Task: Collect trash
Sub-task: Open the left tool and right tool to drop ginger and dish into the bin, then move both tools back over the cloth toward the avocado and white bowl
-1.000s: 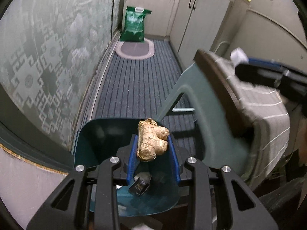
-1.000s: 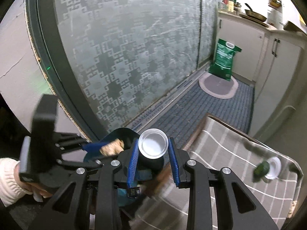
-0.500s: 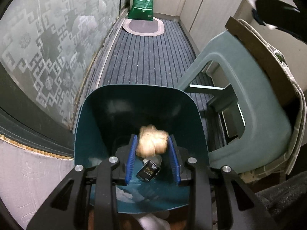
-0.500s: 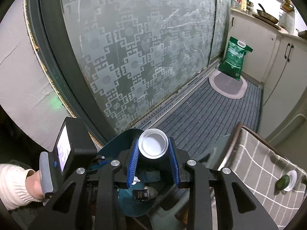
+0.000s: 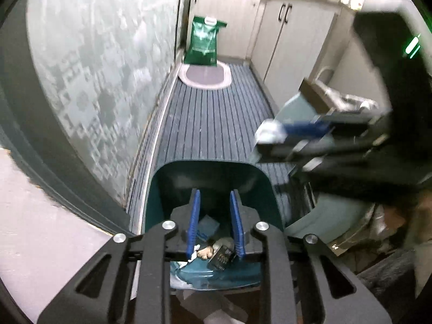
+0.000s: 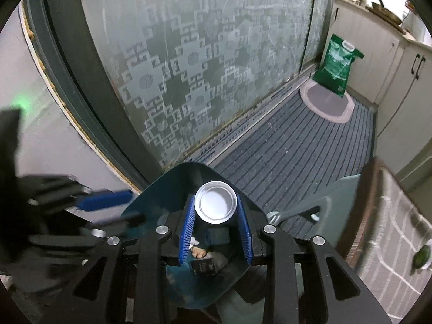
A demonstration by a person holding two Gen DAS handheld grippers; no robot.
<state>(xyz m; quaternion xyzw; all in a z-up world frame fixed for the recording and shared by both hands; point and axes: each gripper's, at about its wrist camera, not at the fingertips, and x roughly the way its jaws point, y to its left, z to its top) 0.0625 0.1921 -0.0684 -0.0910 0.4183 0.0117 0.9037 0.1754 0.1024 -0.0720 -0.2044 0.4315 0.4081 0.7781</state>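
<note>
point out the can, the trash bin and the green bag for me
can (image 6: 215,205), right wrist view, on its round silver end.
trash bin (image 6: 172,179), right wrist view, on the teal inner wall.
green bag (image 5: 204,44), left wrist view, on the front face of the bag.

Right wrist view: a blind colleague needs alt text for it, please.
The right gripper holds a can over a teal bin containing scraps. The blurred left gripper sits at left, patterned glass behind.

Right gripper (image 5: 272,135) at far right of left wrist view: motion-blurred. Trash bin (image 6: 151,202) floor mostly hidden behind can (image 6: 215,205). Green item (image 6: 421,255), frame edge: unidentifiable.
</note>
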